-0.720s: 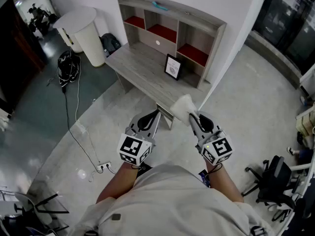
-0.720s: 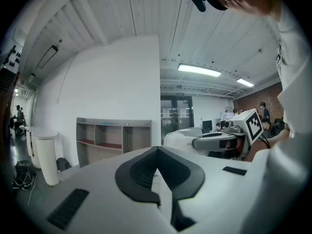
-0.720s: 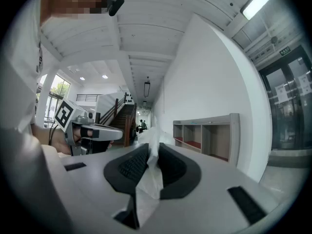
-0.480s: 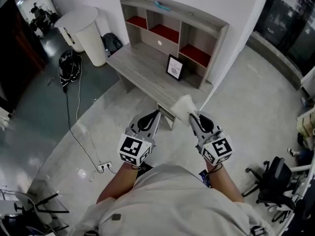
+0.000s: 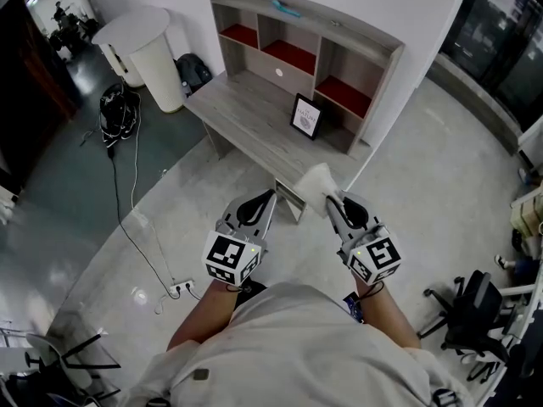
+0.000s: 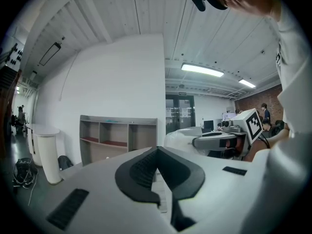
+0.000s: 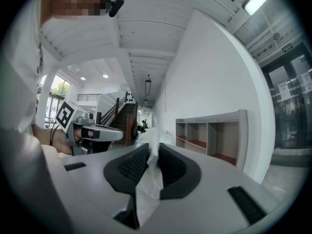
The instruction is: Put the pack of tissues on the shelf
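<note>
My right gripper (image 5: 332,203) is shut on the white pack of tissues (image 5: 316,184), which sticks out ahead of its tips; in the right gripper view the thin wrapper (image 7: 150,179) is pinched between the dark pads (image 7: 168,167). My left gripper (image 5: 270,197) hangs beside it, shut and with nothing in it (image 6: 157,165). Ahead stands the grey shelf unit (image 5: 305,53) with red-floored compartments, on the back of a grey wooden desk (image 5: 246,121). The shelf (image 7: 212,138) also shows in the right gripper view, and in the left gripper view as the same unit (image 6: 118,138).
A black framed picture (image 5: 305,117) leans on the desk in front of the shelf. A white round stand (image 5: 148,53) and a black bag (image 5: 191,73) sit left of the desk. Cables (image 5: 127,202) trail over the floor; an office chair (image 5: 471,316) is at right.
The desk and shelf have shifted slightly right in the head view. Both grippers keep the same pose, the tissues still held.
</note>
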